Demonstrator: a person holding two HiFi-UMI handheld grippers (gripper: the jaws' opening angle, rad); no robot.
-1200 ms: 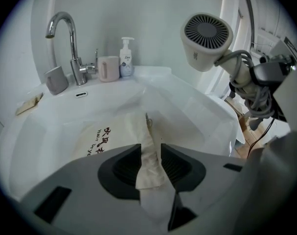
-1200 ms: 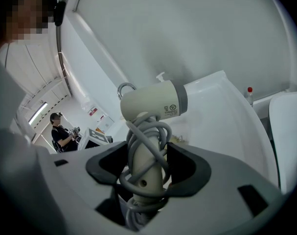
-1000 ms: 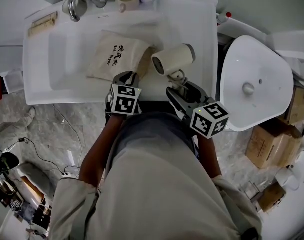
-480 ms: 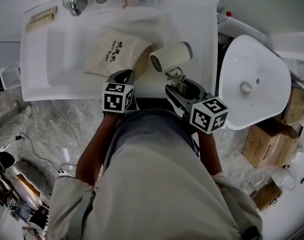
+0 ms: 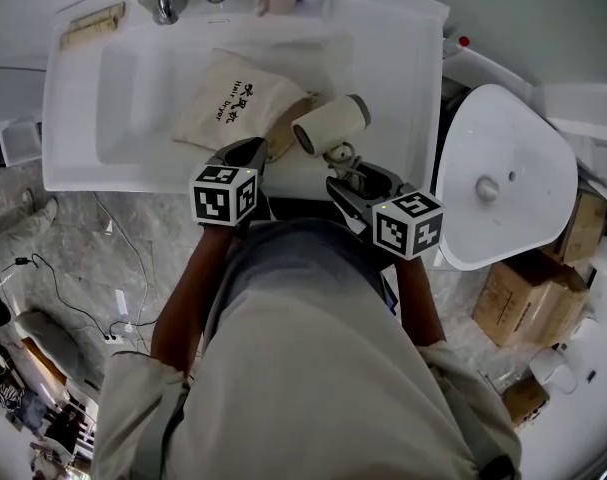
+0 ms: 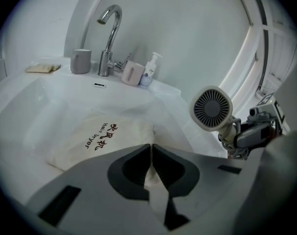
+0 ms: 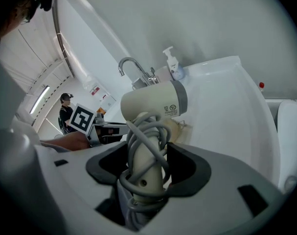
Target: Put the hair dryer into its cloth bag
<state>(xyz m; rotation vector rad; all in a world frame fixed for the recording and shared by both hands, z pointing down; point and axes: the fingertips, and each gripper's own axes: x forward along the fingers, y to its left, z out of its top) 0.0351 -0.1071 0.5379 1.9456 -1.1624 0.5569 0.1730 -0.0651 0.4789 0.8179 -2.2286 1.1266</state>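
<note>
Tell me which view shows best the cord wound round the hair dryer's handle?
The right gripper view. There the cord fills the middle, its loops clear round the hair dryer handle between the right tongs. The head view shows only a small tangle; the left gripper view shows it small, far right.

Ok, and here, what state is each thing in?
left gripper: jaws just closed, shut on cloth bag edge.
right gripper: shut on hair dryer handle.
hair dryer: lifted, cord wound round handle, outside the bag.
cloth bag: lying in the sink, one edge pinched.
faucet: no water visible.
</note>
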